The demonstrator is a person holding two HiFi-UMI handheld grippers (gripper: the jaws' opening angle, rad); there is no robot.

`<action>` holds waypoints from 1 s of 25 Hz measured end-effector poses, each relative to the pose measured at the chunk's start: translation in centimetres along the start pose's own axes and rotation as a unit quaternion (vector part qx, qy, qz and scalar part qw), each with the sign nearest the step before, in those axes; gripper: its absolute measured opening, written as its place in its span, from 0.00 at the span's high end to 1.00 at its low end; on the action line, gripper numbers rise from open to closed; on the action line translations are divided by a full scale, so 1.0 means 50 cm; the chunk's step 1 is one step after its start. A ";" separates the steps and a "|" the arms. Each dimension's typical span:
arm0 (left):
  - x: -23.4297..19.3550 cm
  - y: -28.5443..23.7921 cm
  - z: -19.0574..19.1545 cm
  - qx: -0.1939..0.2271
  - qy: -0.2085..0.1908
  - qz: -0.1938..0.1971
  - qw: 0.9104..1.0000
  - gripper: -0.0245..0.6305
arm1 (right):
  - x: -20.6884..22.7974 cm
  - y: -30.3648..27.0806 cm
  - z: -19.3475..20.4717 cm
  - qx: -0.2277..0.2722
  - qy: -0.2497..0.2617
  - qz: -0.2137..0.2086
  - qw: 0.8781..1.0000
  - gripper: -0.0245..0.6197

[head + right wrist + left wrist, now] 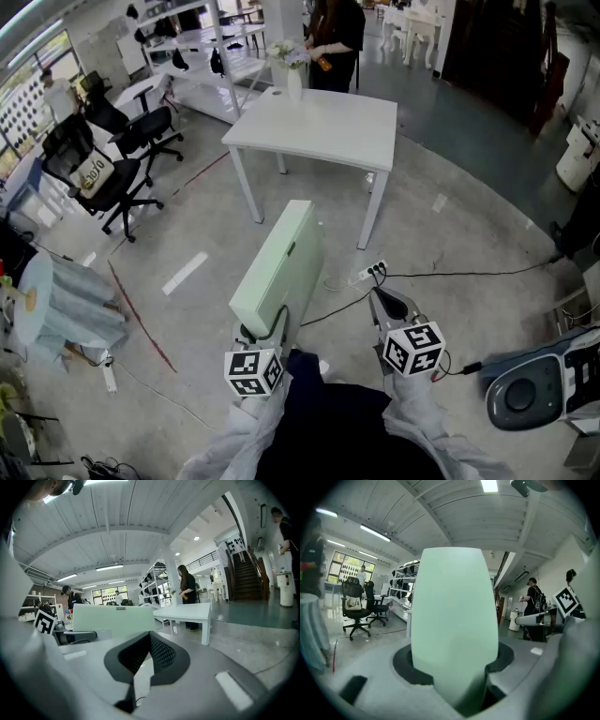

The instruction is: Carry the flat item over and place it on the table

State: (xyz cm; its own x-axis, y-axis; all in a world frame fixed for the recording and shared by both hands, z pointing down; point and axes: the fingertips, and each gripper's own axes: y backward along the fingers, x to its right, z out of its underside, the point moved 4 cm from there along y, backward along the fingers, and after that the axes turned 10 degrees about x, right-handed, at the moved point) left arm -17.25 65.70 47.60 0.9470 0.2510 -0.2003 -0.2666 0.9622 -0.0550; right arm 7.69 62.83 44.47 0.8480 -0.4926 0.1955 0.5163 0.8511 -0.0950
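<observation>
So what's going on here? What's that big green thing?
A person has a gripper in each hand. The left gripper is clamped on the near end of a pale green flat panel, which sticks out in front towards the white table. The right gripper is shut and holds nothing. The table stands a little way ahead, so the panel is not on it yet.
</observation>
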 end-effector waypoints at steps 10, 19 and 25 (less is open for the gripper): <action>0.005 0.028 0.007 0.000 0.002 -0.011 1.000 0.55 | -0.001 0.017 0.018 -0.007 -0.004 -0.003 1.000 0.95; -0.011 0.030 0.018 -0.011 0.011 -0.019 1.000 0.55 | -0.005 -0.014 0.046 -0.021 -0.019 0.000 1.000 0.95; -0.040 -0.028 0.021 -0.017 0.022 -0.025 0.999 0.55 | 0.024 -0.078 0.059 -0.039 -0.032 0.002 0.999 0.95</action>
State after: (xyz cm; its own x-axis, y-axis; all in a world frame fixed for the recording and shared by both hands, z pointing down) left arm -18.56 63.96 49.11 0.9507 0.1979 -0.2388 -0.2266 0.9689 -0.0994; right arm 6.34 59.47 47.97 0.8422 -0.4743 0.2565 0.5226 0.8352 -0.1715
